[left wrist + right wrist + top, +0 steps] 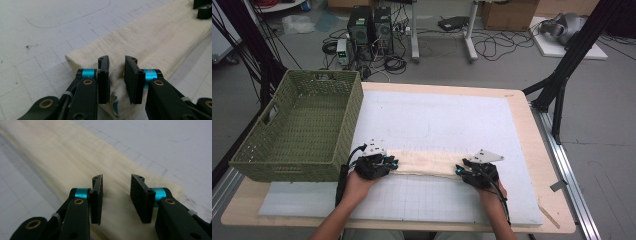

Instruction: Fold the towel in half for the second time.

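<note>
I see the long cream-coloured folded cloth strip (427, 162) lying flat on the white gridded mat (437, 120) that covers the pale wooden worktop (532, 150), its length running parallel to the near edge and somewhat nearer that edge than the far one. The left gripper (388, 162) sits at the strip's left end, close to the near right corner of the green woven rectangular basket (297, 130), which stands on the worktop's left side. In the left gripper view its jaws stand part open with a bunched fold of the cloth (150, 42) rising between them; the left pad lies against the fabric, but I cannot tell whether the right pad touches it (the fold fills most of the gap, not all). A small patch of blue shows low on the cloth under those jaws. The right gripper (460, 170) is at the strip's right end, well apart from the left one. In the right gripper view its jaws stand part open above the cloth (62, 157), with flat fabric showing in the gap and neither pad pressing on it; the picture is smeared with motion blur. Both hands (357, 187) come in from the near edge.
</note>
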Tool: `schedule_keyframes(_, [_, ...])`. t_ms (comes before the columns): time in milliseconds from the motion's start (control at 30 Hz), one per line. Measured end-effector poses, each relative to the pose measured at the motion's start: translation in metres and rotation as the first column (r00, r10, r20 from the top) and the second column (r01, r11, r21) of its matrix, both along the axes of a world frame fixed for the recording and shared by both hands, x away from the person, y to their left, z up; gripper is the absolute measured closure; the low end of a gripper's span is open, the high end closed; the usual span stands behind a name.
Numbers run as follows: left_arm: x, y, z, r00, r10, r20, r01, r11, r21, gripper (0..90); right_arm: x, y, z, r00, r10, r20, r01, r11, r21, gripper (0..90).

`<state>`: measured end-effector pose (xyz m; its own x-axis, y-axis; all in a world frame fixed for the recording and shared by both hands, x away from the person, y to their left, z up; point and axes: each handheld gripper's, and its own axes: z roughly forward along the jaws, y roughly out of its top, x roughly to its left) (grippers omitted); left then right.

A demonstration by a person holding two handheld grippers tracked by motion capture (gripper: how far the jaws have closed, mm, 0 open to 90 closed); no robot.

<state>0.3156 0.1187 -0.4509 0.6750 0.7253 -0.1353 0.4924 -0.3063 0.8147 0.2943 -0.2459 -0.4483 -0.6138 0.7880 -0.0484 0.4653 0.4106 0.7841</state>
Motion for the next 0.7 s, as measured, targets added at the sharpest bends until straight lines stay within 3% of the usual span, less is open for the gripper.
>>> schedule_keyframes(100, [0.000, 0.000, 0.000, 0.9999, 0.013, -0.003, -0.013, 0.9999, 0.004, 73.3, -0.005, -0.017, -0.002, 0.9997, -0.021, -0.015, 0.022, 0.999, 0.031, 62.7])
schedule_keyframes(167, [0.000, 0.000, 0.000, 0.9999, 0.015, -0.003, -0.015, 0.9999, 0.007, 73.3, -0.011, -0.024, -0.001, 0.9995, -0.031, -0.006, 0.031, 0.999, 0.013, 62.8])
schedule_keyframes(233, [0.000, -0.001, 0.000, 0.9999, 0.014, 0.001, -0.014, 0.9998, 0.011, 73.3, -0.015, -0.030, -0.001, 0.9995, -0.029, -0.013, 0.030, 0.999, 0.031, 62.8])
schedule_keyframes(467, [0.000, -0.001, 0.000, 0.9999, 0.013, 0.001, -0.013, 0.9998, 0.013, 72.9, -0.022, -0.027, -0.002, 0.9996, -0.029, -0.005, 0.029, 1.000, 0.010, 62.5])
schedule_keyframes(567, [0.000, 0.002, 0.006, 0.9994, 0.034, 0.002, -0.034, 0.9990, -0.029, 65.4, -0.022, -0.027, -0.002, 0.9995, -0.030, -0.005, 0.031, 0.999, 0.009, 61.5])
schedule_keyframes(633, [0.001, 0.007, 0.015, 0.9977, 0.061, 0.031, -0.058, 0.9949, -0.082, 60.4, -0.022, -0.027, -0.002, 0.9995, -0.031, -0.003, 0.031, 0.999, 0.008, 60.4])
schedule_keyframes(700, [0.002, 0.010, 0.022, 0.9967, 0.059, 0.055, -0.053, 0.9937, -0.099, 59.4, -0.022, -0.027, -0.002, 0.9993, -0.035, -0.013, 0.035, 0.999, 0.015, 59.8])
